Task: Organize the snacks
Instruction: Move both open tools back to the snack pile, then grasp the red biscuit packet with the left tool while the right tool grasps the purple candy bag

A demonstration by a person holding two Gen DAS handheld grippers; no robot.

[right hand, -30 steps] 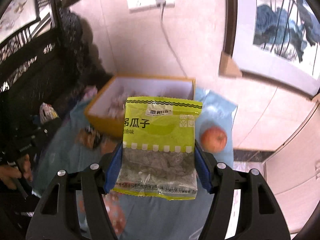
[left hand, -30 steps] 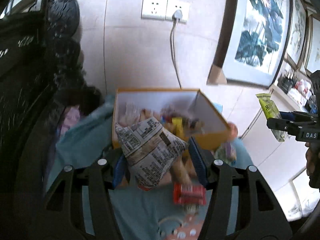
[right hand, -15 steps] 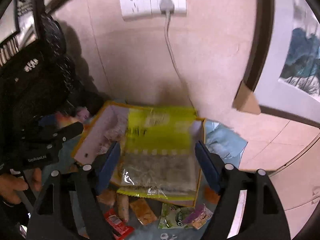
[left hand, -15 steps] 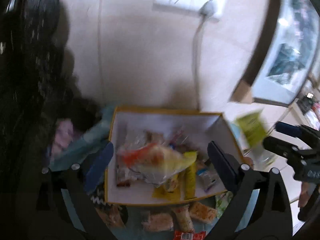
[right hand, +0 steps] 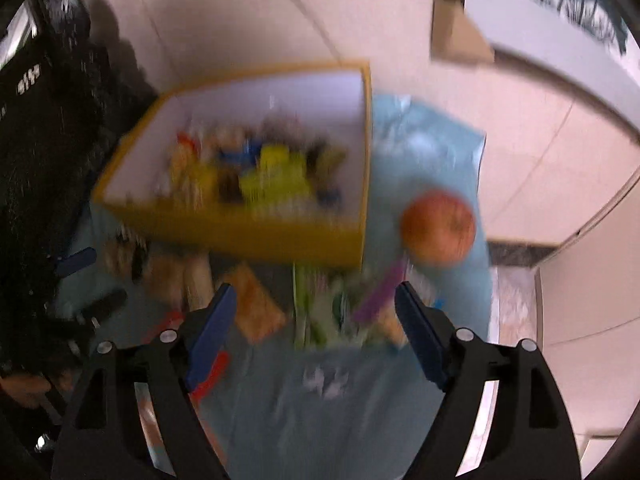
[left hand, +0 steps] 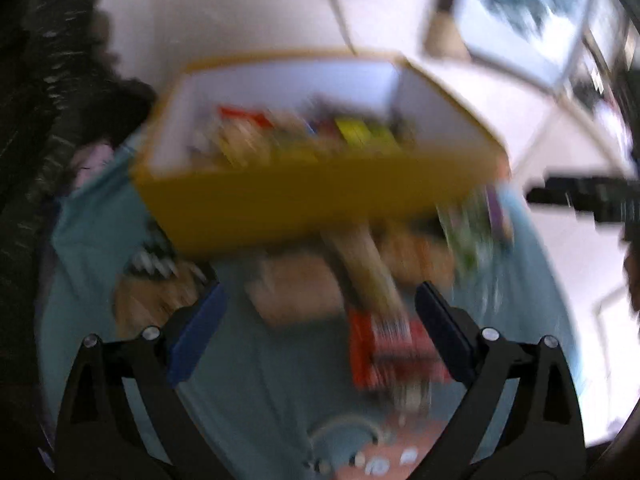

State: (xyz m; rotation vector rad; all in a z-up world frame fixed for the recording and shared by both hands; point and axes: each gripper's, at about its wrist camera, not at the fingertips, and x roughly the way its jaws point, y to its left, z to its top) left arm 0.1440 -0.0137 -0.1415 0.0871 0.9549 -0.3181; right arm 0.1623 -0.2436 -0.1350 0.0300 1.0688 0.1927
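Note:
A yellow box (left hand: 304,200) with white inner walls stands on a blue cloth (left hand: 260,392), with several snack packets heaped inside. The same box (right hand: 256,236) shows in the right wrist view. My left gripper (left hand: 320,300) is open and empty, over a tan packet (left hand: 296,292) and a red packet (left hand: 392,352) lying in front of the box. My right gripper (right hand: 316,296) has its jaws opening with nothing between them, above a green packet (right hand: 320,312) and an orange packet (right hand: 256,304). Both views are blurred by motion.
An apple (right hand: 438,228) lies on the cloth right of the box. Dark carved furniture (right hand: 40,140) stands at the left. A tiled wall and a framed painting (left hand: 520,12) lie behind. Other loose packets sit left of the box front (left hand: 160,280).
The newsprint packet and the green seed packet left the grippers and went into the box. Both grippers opened and sank toward the loose snacks in front of it.

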